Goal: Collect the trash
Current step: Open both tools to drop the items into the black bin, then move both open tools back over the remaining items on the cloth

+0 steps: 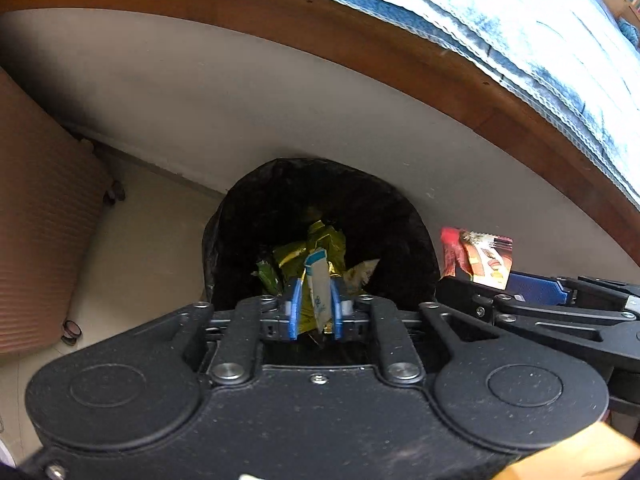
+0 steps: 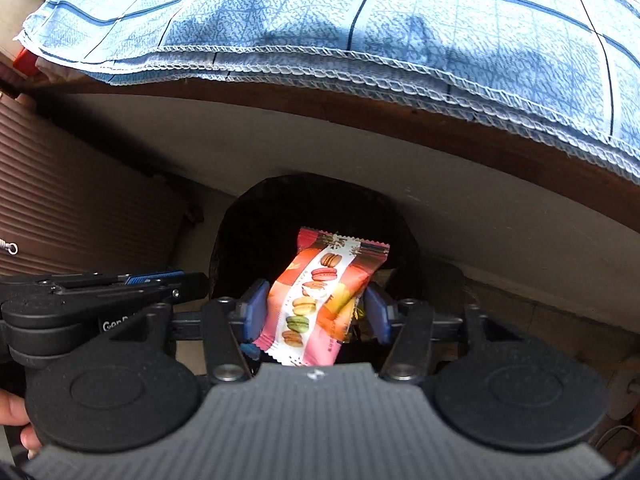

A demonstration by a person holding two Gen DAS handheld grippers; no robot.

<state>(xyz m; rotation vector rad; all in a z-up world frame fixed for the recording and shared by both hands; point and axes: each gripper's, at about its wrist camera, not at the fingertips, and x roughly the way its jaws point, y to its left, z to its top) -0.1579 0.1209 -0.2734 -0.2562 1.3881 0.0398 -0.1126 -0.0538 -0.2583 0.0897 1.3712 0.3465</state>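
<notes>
A bin lined with a black bag (image 1: pixel 248 216) stands on the floor below both grippers, with gold and green wrappers (image 1: pixel 320 244) inside. My left gripper (image 1: pixel 316 304) points down over its mouth; a white and blue sachet (image 1: pixel 319 284) stands between its blue pads with a small gap on each side. My right gripper (image 2: pixel 316 308) hangs over the same bin (image 2: pixel 240 232). A pink macaron wrapper (image 2: pixel 320 292) lies tilted between its fingers, and the right pad is clear of it. The same wrapper (image 1: pixel 476 256) shows at the right of the left wrist view.
A wooden table edge (image 1: pixel 360 40) with a blue checked cloth (image 2: pixel 320 20) overhangs the bin. A brown ribbed case on wheels (image 1: pixel 40 220) stands to the left. A pale wall (image 1: pixel 240 100) is behind the bin. A person's hand (image 2: pixel 16 412) holds the left gripper.
</notes>
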